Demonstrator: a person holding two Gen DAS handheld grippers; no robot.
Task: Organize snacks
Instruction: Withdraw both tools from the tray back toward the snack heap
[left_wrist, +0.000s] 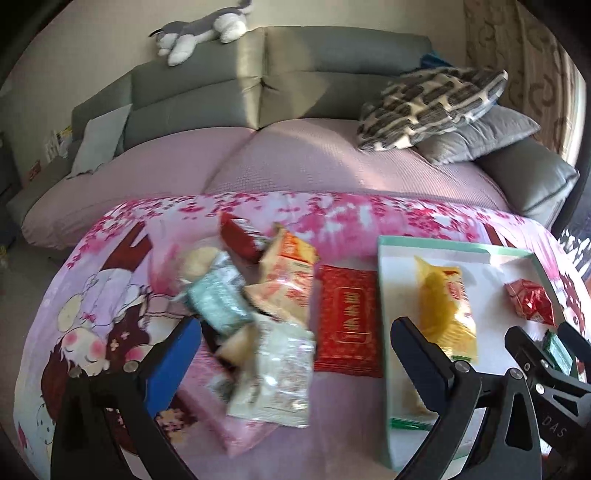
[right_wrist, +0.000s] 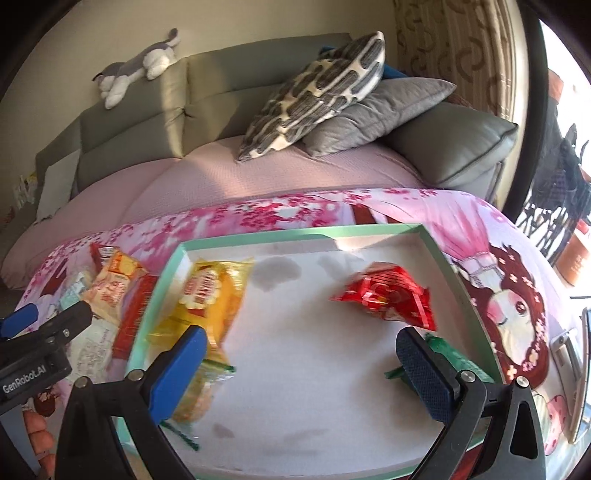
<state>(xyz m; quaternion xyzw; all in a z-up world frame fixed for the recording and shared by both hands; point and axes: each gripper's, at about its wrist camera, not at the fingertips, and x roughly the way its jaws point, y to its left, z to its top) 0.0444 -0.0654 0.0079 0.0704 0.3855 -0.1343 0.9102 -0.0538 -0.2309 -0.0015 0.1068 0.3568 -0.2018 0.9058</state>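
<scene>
A white tray with a green rim lies on the pink cartoon tablecloth. In it are a yellow snack bag, a red wrapped snack and a green packet. A pile of snack packets lies left of the tray, with a flat red packet beside the rim. My left gripper is open above the pile. My right gripper is open and empty over the tray's middle.
A grey sofa with a pink cover stands behind the table. Patterned and grey cushions lie on its right side. A plush dog lies on the backrest. A curtain hangs at the right.
</scene>
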